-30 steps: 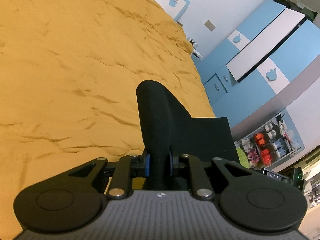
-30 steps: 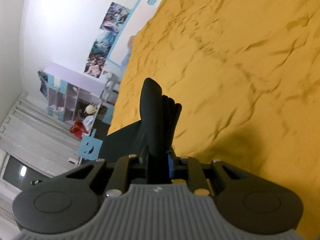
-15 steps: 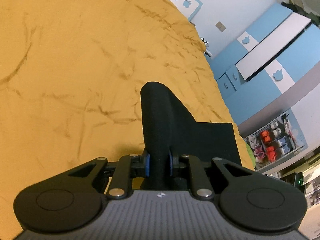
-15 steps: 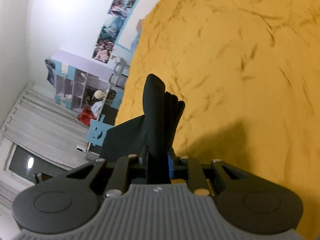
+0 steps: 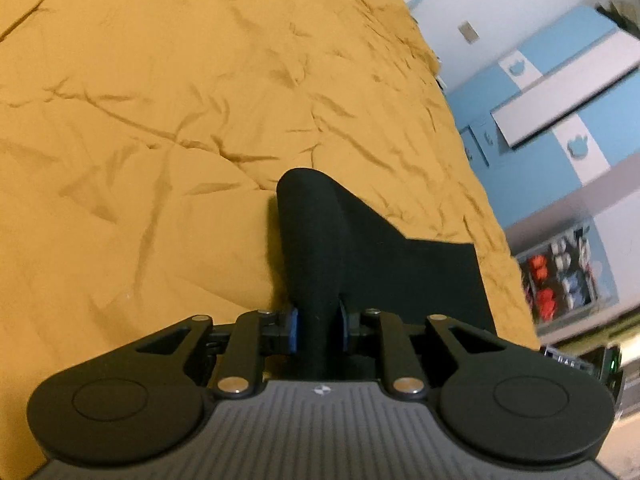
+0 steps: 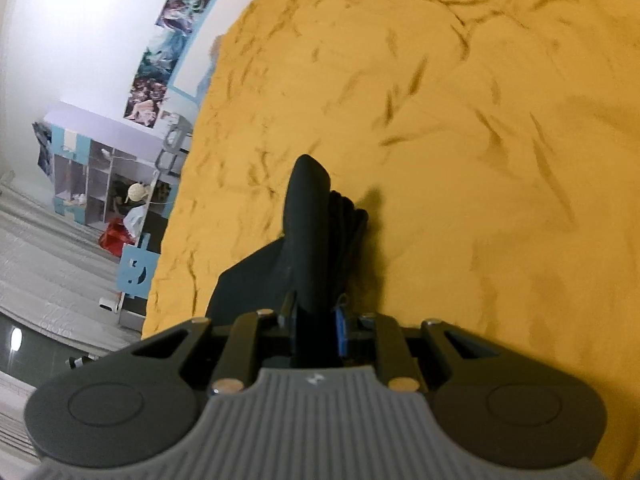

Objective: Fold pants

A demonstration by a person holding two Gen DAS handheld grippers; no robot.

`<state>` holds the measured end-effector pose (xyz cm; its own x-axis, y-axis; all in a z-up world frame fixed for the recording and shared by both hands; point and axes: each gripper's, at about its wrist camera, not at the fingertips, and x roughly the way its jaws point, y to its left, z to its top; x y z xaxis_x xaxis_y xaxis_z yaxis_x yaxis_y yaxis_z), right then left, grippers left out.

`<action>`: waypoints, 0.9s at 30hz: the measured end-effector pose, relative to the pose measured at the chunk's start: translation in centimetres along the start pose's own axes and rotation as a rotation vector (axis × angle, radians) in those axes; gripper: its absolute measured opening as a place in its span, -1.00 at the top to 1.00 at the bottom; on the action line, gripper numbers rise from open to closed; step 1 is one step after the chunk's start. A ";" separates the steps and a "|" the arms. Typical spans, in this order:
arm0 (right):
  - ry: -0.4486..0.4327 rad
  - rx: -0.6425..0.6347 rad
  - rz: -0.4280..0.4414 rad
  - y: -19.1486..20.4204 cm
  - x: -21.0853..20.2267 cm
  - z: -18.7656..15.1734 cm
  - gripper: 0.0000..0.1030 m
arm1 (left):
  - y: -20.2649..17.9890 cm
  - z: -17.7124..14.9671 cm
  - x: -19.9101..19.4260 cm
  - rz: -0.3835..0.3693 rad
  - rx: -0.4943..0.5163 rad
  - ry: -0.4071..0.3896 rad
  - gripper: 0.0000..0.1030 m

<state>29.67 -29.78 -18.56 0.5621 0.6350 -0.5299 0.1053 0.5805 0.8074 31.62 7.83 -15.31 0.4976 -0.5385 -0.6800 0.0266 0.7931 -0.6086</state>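
Black fabric pants [image 5: 432, 276] held over a wrinkled mustard-yellow bedspread [image 5: 160, 120]

The left gripper [image 5: 316, 320] and right gripper [image 6: 316, 320] are each seen clamped on the cloth.

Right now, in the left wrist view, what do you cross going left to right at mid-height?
Yellow bedspread → closed left gripper → black pants it is pinching → strip of bedspread → blue cabinet.

Each camera is sitting just behind its claw, looking forward and down — very near the yellow bed cover [image 5: 168, 128] [image 6: 460, 128], which both are seeing.
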 end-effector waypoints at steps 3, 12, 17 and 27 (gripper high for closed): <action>0.016 0.008 -0.011 -0.8 0.5 0.0 0.75 | 0.9 -0.4 0.2 -0.005 -0.001 0.016 0.43; -0.011 -0.354 -0.177 4.8 -4.2 -0.8 0.55 | -2.3 -1.7 -6.5 0.229 0.231 -0.062 0.30; -0.050 -0.677 -0.266 9.6 -5.1 -5.5 0.55 | -6.2 -4.9 -9.7 0.254 0.323 -0.139 0.30; -0.077 -0.955 -0.405 9.3 -2.4 -12.9 0.28 | -8.6 -13.4 -6.2 0.421 0.513 -0.149 0.05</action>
<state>18.68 -19.34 -13.17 0.6836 0.2878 -0.6707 -0.3765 0.9263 0.0136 16.69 0.50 -11.35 0.6686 -0.1386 -0.7306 0.1940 0.9810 -0.0086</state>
